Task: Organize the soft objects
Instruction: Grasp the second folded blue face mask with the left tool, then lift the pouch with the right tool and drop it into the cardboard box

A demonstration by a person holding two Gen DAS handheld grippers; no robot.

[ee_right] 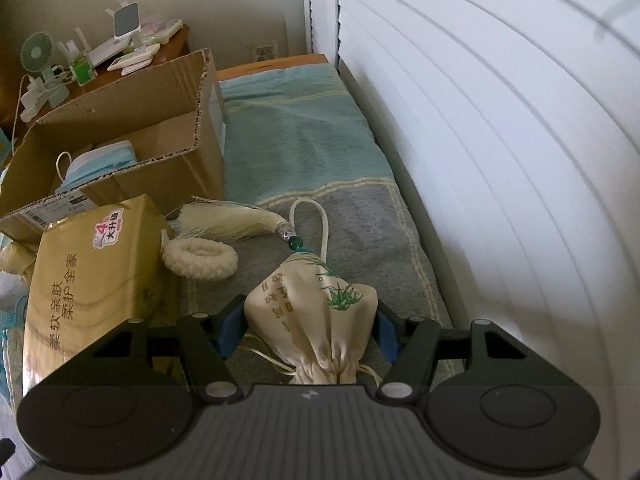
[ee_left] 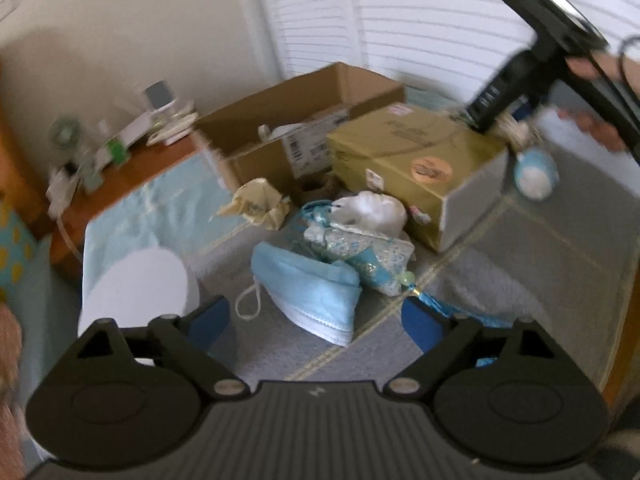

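My left gripper (ee_left: 318, 322) is open over the grey blanket, and a folded stack of pale blue face masks (ee_left: 308, 296) lies just ahead between its fingers, untouched. Behind the masks sit a blue embroidered pouch (ee_left: 360, 248), a white crinkled bag (ee_left: 372, 208) and a crumpled cream pouch (ee_left: 260, 204). My right gripper (ee_right: 308, 332) is shut on a cream drawstring sachet (ee_right: 312, 320) with green grass print, both blue pads pressing its sides. The sachet's cord, beads and cream tassel (ee_right: 228, 224) trail across the blanket. From the left wrist view, the right gripper (ee_left: 520, 80) points down behind the gold pack.
An open cardboard box (ee_right: 132, 140) holds more blue masks (ee_right: 100, 164). A gold tissue pack (ee_right: 100, 272) lies in front of it, with a white fluffy ring (ee_right: 200, 260) beside it. A wooden side table (ee_right: 120, 72) carries a fan and small items. White louvred doors (ee_right: 480, 160) border the bed.
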